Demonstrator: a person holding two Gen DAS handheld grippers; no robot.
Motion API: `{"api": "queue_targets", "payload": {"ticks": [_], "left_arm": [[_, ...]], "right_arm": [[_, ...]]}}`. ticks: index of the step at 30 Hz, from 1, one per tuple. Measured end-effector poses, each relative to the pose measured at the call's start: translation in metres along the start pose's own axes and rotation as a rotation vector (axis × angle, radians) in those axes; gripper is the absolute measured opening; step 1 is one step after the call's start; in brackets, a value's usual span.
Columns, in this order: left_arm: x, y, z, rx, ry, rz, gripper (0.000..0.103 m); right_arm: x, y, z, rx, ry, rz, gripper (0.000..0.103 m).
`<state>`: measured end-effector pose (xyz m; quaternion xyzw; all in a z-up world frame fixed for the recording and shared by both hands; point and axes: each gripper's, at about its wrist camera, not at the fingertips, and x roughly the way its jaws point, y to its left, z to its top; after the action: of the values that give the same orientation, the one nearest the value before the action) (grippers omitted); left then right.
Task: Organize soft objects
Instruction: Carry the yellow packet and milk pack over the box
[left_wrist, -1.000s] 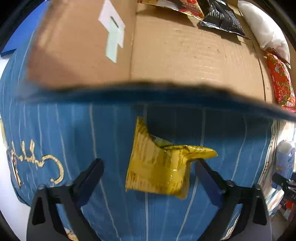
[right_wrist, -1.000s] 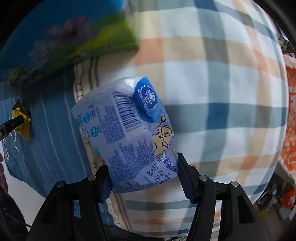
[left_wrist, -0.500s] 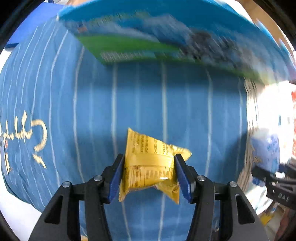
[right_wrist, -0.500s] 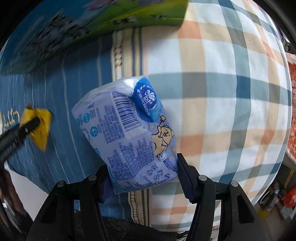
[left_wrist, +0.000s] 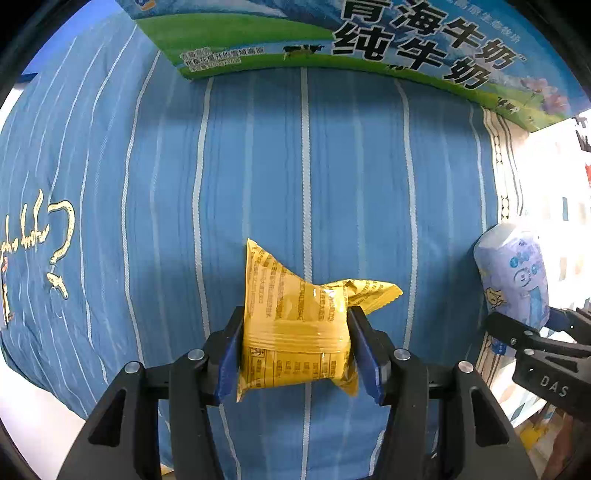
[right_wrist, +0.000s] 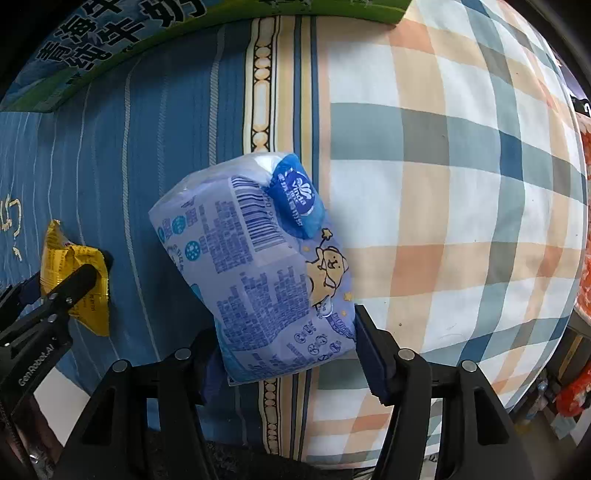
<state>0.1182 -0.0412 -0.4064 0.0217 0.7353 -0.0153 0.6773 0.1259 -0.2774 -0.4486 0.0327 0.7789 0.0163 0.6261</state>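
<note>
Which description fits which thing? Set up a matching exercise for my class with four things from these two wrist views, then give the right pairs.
Things:
1. yellow snack packet
2. tissue pack
3. milk carton box
4. plaid cloth

Descriptions:
A. lies under the right gripper
B. clamped in the left gripper
C. printed with large Chinese characters
D. pale blue wrapper with a cartoon animal

Pairs: 1-B, 2-D, 3-C, 4-A

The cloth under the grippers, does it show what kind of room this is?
Probably a bedroom: the grippers hang over what looks like a bed. It is covered by a blue striped sheet and a plaid cover, with a milk carton lying on it.
</note>
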Motion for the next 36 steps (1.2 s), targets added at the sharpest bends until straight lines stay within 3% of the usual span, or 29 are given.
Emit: {"api": "queue_targets", "payload": {"ticks": [2, 7, 12, 26, 36], "left_arm": [[-0.014, 0.001, 0.012, 0.007, -0.007, -0.002, 0.049], [-0.031, -0.011, 0.002, 0.037, -0.044, -0.001, 0.048], [-0.062, -0.018, -0.004, 0.052, -0.095, -0.017, 0.048], [-0.202, -0.003, 0.007, 0.016, -0.335, -0.085, 0.048], [-0.250, 0.013, 0.044, 0.002, -0.450, -0.088, 0.048]], "right_arm": [[-0.001, 0.000, 0.000, 0.002, -0.005, 0.000, 0.062], [-0.009, 0.011, -0.026, 0.006, -0.027, 0.014, 0.059], [-0.034, 0.008, -0.031, 0.010, -0.068, 0.054, 0.059], [-0.167, -0.008, -0.051, 0.042, -0.290, 0.189, 0.059], [-0.237, 0.012, -0.035, 0.032, -0.419, 0.230, 0.059]]}}
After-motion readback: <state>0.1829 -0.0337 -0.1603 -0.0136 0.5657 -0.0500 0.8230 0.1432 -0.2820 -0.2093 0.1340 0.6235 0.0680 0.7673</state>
